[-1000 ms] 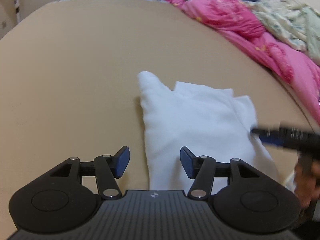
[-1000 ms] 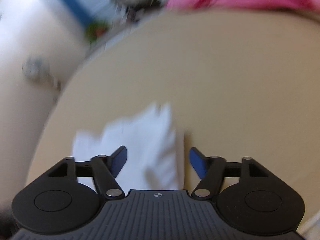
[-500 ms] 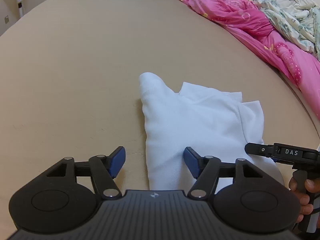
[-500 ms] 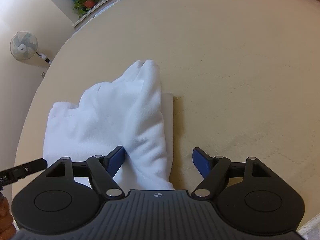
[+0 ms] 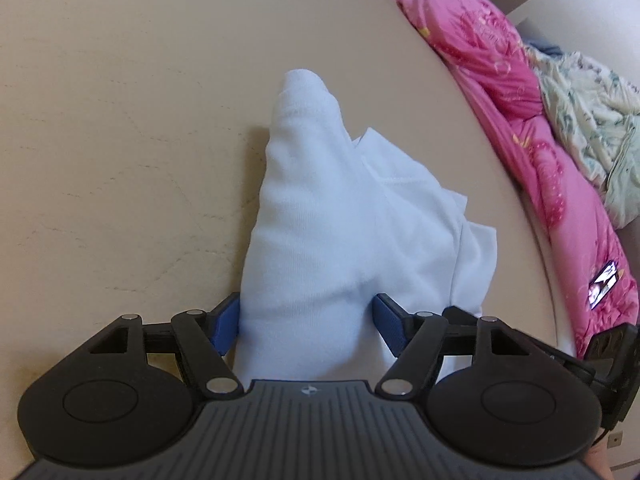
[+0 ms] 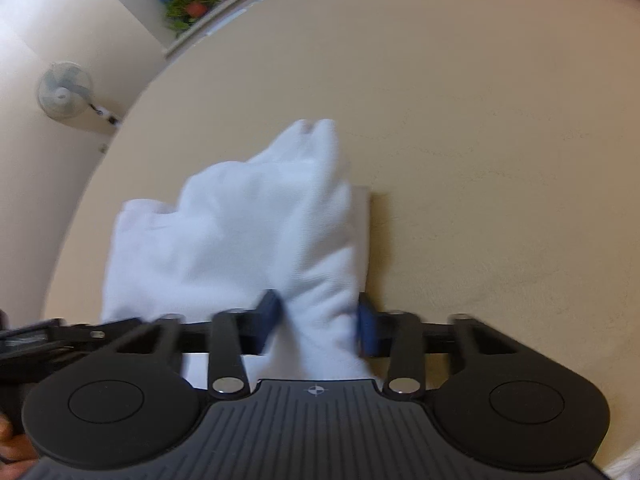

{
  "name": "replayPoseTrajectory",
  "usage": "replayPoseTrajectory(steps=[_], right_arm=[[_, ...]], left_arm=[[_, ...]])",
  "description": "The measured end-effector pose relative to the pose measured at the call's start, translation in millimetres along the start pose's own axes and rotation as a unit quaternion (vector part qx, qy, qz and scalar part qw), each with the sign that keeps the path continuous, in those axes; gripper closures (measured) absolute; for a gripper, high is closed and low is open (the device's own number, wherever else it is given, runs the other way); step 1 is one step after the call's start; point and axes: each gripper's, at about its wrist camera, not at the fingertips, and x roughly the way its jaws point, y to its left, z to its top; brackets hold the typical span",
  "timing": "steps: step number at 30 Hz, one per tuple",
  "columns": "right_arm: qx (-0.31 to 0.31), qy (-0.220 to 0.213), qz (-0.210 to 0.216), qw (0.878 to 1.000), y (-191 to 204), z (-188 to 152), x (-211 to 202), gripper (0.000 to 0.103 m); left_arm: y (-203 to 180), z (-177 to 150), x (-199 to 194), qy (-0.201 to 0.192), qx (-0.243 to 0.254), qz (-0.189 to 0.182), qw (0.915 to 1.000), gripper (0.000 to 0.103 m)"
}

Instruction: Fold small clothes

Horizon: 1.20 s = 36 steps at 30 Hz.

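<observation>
A small white garment (image 5: 344,216) lies partly folded on the beige surface (image 5: 120,120), bunched into a ridge along each near side. My left gripper (image 5: 306,324) is open, its blue pads on either side of the garment's left ridge. In the right wrist view the same garment (image 6: 248,236) shows, and my right gripper (image 6: 318,326) has its jaws partly closed around the right ridge, pads touching the cloth on both sides. The frame is blurred, so a firm grip cannot be confirmed.
A pink blanket (image 5: 520,112) and a pale flowered blanket (image 5: 592,120) lie along the right edge of the surface. A wall fan (image 6: 64,92) and a potted plant (image 6: 192,4) stand beyond the far left edge.
Both grippers moved forward onto the garment's near edge. The right jaws narrowed around the right ridge. The cloth now bulges between the left jaws.
</observation>
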Motion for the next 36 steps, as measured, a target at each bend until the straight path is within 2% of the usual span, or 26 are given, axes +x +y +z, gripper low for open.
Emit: replayPoseTrajectory(steps=[1, 3, 5, 6, 9, 13, 15, 17, 20, 22, 24, 28, 29, 31, 32, 34, 36], right_arm=[[0.003, 0.0, 0.004, 1.0, -0.1, -0.4, 0.3, 0.074], [0.023, -0.001, 0.016, 1.0, -2.4, 0.3, 0.4, 0.078], [0.037, -0.008, 0.025, 0.999, 0.9, 1.1, -0.5, 0.08], [0.034, -0.016, 0.026, 0.999, 7.1, 1.0, -2.1, 0.081], [0.018, -0.036, 0.053, 0.998, 33.2, 2.0, -2.4, 0.082], [-0.003, -0.076, 0.114, 0.991, 83.8, 9.7, 4.4, 0.083], [-0.023, -0.103, 0.14, 0.984, 116.6, 17.0, 6.2, 0.083], [-0.033, -0.124, 0.152, 0.98, 143.3, 25.8, 11.1, 0.078], [-0.019, -0.101, 0.108, 0.989, 159.0, 38.2, 36.4, 0.053], [0.001, -0.056, 0.053, 0.997, 153.0, 35.0, 55.2, 0.05], [0.004, -0.049, 0.042, 0.998, 143.3, 22.3, 58.0, 0.05], [-0.049, -0.014, 0.034, 0.998, 133.8, -6.6, 72.5, 0.051], [-0.056, -0.007, 0.022, 0.998, 129.6, -9.2, 77.6, 0.056], [-0.054, -0.008, 0.015, 0.998, 122.0, -8.5, 82.2, 0.069], [-0.047, -0.009, 0.015, 0.999, 121.3, -7.3, 79.9, 0.072], [-0.064, -0.023, 0.005, 0.998, 130.4, -6.5, 73.1, 0.077], [-0.102, -0.051, 0.021, 0.993, 137.0, -12.4, 62.1, 0.077]], left_arm=[[-0.5, -0.6, 0.4, -0.005, 0.002, 0.002, 1.0, 0.033], [-3.5, -1.1, -0.2, -0.008, 0.016, 0.012, 0.9998, 0.058], [-13.5, 0.5, -11.3, -0.015, 0.049, 0.013, 0.9986, 0.067], [-19.1, 1.2, -21.3, -0.025, 0.072, 0.015, 0.997, 0.068], [-20.3, 13.6, -58.3, -0.069, 0.113, 0.049, 0.9899, 0.068], [1.5, 50.8, -115.8, -0.119, 0.118, 0.048, 0.9847, 0.066], [17.4, 71.8, -141.1, -0.14, 0.109, 0.043, 0.9832, 0.054], [40.2, 90.2, -159.0, -0.154, 0.077, 0.05, 0.9838, 0.046], [71.3, 98.5, -175.5, -0.153, 0.053, 0.093, 0.9824, 0.045], [80.5, 86.6, -181.1, -0.147, 0.071, 0.117, 0.9795, 0.045], [85.8, 67.2, -179.3, -0.139, 0.095, 0.121, 0.9782, 0.045], [104.3, 40.9, -145.3, -0.109, 0.077, 0.094, 0.9866, 0.045], [106.2, 35.2, -128.9, -0.09, 0.082, 0.102, 0.9874, 0.045], [113.2, 29.3, -97.7, -0.028, 0.105, 0.155, 0.9819, 0.045], [113.7, 26.7, -92.8, -0.023, 0.117, 0.166, 0.9789, 0.044], [109.2, 27.3, -104.1, -0.037, 0.123, 0.16, 0.9787, 0.046], [108.4, 21.9, -116.8, -0.064, 0.13, 0.133, 0.9805, 0.046]])
